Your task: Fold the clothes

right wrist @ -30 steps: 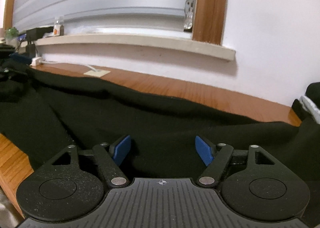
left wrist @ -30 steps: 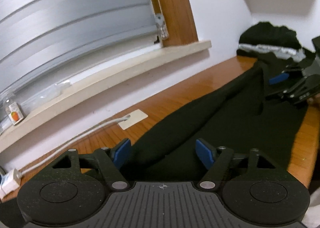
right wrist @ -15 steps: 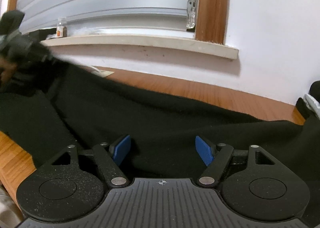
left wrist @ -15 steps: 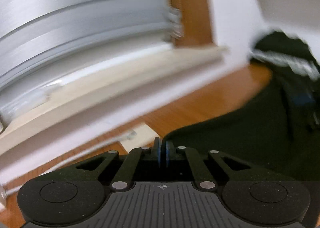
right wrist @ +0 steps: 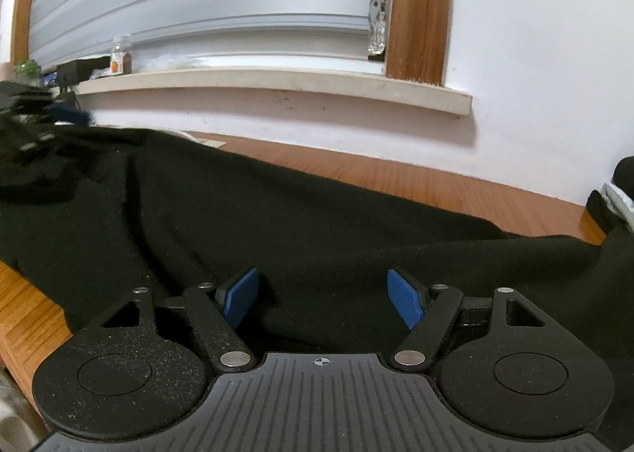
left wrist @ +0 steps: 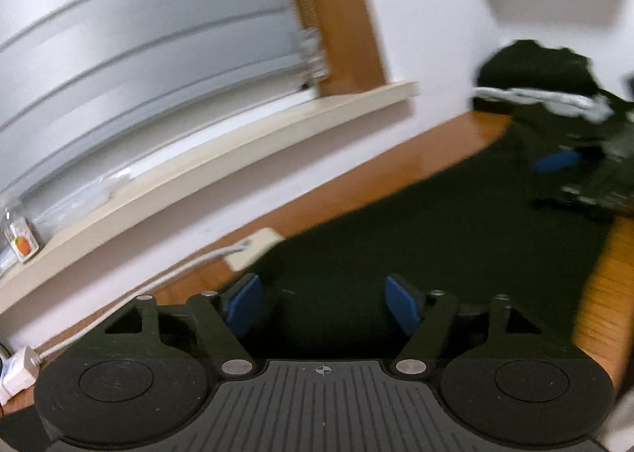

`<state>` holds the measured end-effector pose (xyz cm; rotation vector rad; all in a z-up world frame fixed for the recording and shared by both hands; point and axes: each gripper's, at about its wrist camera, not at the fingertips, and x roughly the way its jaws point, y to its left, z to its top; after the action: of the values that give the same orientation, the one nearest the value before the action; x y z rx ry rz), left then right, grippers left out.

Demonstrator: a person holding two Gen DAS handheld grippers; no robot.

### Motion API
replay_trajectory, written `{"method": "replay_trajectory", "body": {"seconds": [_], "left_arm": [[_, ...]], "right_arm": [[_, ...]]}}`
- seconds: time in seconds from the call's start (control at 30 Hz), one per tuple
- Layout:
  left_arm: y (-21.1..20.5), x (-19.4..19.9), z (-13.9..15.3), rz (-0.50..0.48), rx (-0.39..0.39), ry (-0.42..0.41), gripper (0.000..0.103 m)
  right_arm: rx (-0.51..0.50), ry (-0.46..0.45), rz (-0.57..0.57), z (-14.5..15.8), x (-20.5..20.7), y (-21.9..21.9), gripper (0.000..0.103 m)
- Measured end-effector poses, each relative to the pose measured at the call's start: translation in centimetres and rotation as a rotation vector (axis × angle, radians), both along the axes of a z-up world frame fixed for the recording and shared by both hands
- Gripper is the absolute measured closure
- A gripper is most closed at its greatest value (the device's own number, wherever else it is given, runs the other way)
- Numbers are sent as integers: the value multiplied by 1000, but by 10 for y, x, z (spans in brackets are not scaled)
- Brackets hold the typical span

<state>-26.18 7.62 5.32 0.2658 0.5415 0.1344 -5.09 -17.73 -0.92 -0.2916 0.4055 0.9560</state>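
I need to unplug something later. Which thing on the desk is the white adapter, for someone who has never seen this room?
Start at the windowsill and drop to the wooden desk below. Follow the white cable left to its end: the adapter is the white block there, the only boxy thing on the desk.

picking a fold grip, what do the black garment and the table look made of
The black garment looks like soft matte knit or fleece: no shine, fuzzy grain, loose rounded folds. The table looks like orange-brown wood or wood veneer with a glossy finish: visible grain and faint reflections.
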Motion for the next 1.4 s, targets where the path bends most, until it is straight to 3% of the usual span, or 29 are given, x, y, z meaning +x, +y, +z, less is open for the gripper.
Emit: {"method": "replay_trajectory", "body": {"seconds": [0.1,0.17,0.3,0.5,0.57,0.6,0.63,0.67,0.7,0.73,0.77,0.9,1.07,1.23,1.4], "left_arm": [[-31,-25,-5,-57,51,5,27],[-47,-36,-11,-80,89,14,21],[-74,-47,-21,-62,179,8,20],[-105,-54,-40,-143,224,44,20],[-106,-51,-47,-150,242,55,25],[-104,-49,-48,-143,244,52,33],[-101,-47,-48,-139,245,51,52],[-98,-46,-47,-141,240,52,63],[-95,-45,-46,-147,232,51,83],[-92,-45,-41,-160,213,40,93],[-88,-45,-35,-170,187,30,97],[-66,-41,-4,-190,79,-33,99],[-46,-16,19,-158,116,-66,99],[-17,5,31,-140,37,-78,99],[7,17,21,-131,-54,-38,99]], "right_arm": [[-10,-5,-5,0,0,1,28],[-18,-3,-3,-1,1,2,28],[-17,1,-1,-1,2,1,27],[-15,-4,-1,-2,1,0,27],[-15,-8,-1,-2,1,0,27],[-15,-10,-2,-2,1,0,27],[-14,-12,-2,-2,0,0,27],[-13,-20,-4,-2,-1,-1,27],[-11,-31,-6,-2,-2,-1,26],[-10,-45,-9,-2,-4,-2,25],[-9,-61,-12,-2,-6,-2,21],[3,-103,1,4,-18,-6,21],[33,-135,36,21,-35,-11,21],[33,-163,123,33,-57,-5,22],[6,-154,255,36,-82,14,37]]}}
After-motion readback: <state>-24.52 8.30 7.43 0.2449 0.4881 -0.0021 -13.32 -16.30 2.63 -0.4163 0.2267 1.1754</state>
